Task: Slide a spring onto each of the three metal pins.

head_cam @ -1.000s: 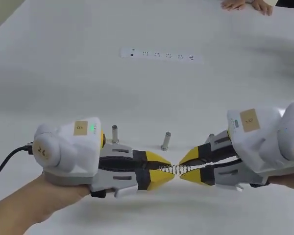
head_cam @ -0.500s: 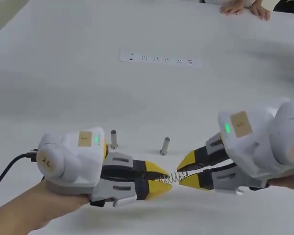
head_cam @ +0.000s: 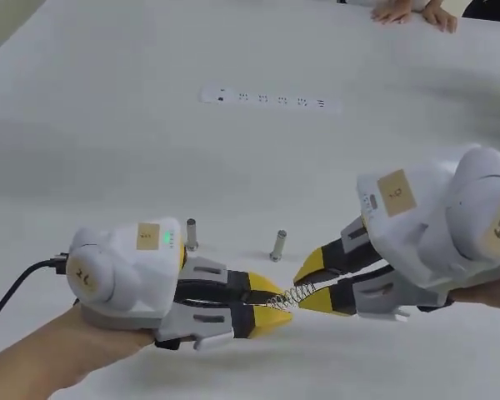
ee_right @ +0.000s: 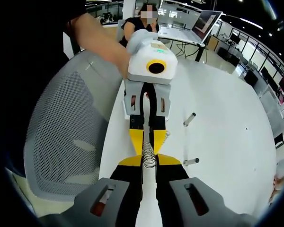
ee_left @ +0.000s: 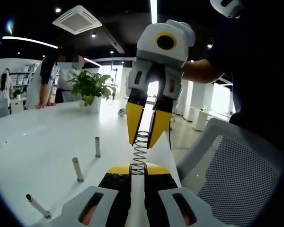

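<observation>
A thin metal spring (head_cam: pixel 290 295) stretches between the two grippers just above the white table. My left gripper (head_cam: pixel 277 302) comes in from the lower left and is shut on the spring's (ee_left: pixel 140 152) near end. My right gripper (head_cam: pixel 308 286) reaches in from the right, tilted down, and is shut on the other end of the spring (ee_right: pixel 149 152). Behind the spring, two short metal pins (head_cam: pixel 191 234) (head_cam: pixel 278 245) stand upright on the table. The left gripper view has three pins (ee_left: pixel 97 146) (ee_left: pixel 77 169) (ee_left: pixel 38 206) in a row at the left.
A white power strip (head_cam: pixel 271 99) lies farther back on the white table (head_cam: pixel 108 150). A person's hands (head_cam: pixel 412 12) rest at the far edge. A potted plant (ee_left: pixel 91 90) stands on the table, and a mesh chair (ee_left: pixel 236 175) is beside it.
My right gripper has risen, tilted down and moved a little left, so the spring now slants up to the right. The left gripper has barely moved.
</observation>
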Demonstrator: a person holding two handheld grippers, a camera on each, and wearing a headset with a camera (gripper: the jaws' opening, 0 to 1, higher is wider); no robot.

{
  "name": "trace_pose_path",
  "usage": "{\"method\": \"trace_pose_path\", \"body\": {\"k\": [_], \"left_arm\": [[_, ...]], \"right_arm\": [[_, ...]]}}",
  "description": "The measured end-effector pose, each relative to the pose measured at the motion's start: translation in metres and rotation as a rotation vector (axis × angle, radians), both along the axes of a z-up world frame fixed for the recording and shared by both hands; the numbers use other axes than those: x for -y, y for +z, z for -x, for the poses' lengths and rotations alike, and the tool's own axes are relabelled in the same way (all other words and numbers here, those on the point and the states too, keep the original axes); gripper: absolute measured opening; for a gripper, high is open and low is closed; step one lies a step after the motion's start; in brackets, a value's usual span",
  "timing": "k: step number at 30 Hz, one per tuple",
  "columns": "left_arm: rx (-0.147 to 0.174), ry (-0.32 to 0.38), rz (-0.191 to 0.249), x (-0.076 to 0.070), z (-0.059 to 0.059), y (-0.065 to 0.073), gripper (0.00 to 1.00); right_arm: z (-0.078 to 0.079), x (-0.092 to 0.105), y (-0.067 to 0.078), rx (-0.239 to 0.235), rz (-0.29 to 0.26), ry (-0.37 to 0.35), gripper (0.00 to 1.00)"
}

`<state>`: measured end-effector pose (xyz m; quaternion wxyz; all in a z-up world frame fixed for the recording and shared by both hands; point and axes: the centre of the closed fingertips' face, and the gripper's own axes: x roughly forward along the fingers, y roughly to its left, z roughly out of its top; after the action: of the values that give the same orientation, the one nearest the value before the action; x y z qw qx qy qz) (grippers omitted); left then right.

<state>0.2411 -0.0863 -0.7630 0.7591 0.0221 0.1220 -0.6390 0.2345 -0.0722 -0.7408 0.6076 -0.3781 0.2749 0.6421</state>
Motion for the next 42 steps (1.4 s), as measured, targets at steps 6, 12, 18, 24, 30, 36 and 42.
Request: {"method": "trace_pose_path", "body": {"k": [6,12,18,24,30,36,42], "left_arm": [[0.009,-0.008,-0.010,0.001,-0.001,-0.002,0.01],[0.013,-0.013,-0.017,0.003,-0.002,-0.004,0.01],[0.023,-0.020,-0.021,0.007,-0.001,-0.005,0.01],[0.020,-0.024,-0.024,0.006,0.002,-0.006,0.01],[0.021,-0.041,-0.032,0.012,0.006,-0.009,0.01],[0.024,-0.048,-0.034,0.014,0.008,-0.010,0.01],[0.021,-0.046,-0.036,0.016,0.007,-0.011,0.01]], "right_arm": [[0.000,-0.007,0.002,-0.007,0.009,0.005,0.06],[0.001,-0.012,0.002,-0.012,0.021,0.013,0.06],[0.003,-0.016,0.003,-0.023,0.045,0.017,0.06],[0.004,-0.013,0.001,-0.034,0.058,0.015,0.06],[0.009,-0.010,-0.003,-0.046,0.111,0.032,0.06],[0.011,-0.008,-0.004,-0.055,0.141,0.035,0.06],[0.009,-0.009,-0.005,-0.066,0.184,0.032,0.06]]}}
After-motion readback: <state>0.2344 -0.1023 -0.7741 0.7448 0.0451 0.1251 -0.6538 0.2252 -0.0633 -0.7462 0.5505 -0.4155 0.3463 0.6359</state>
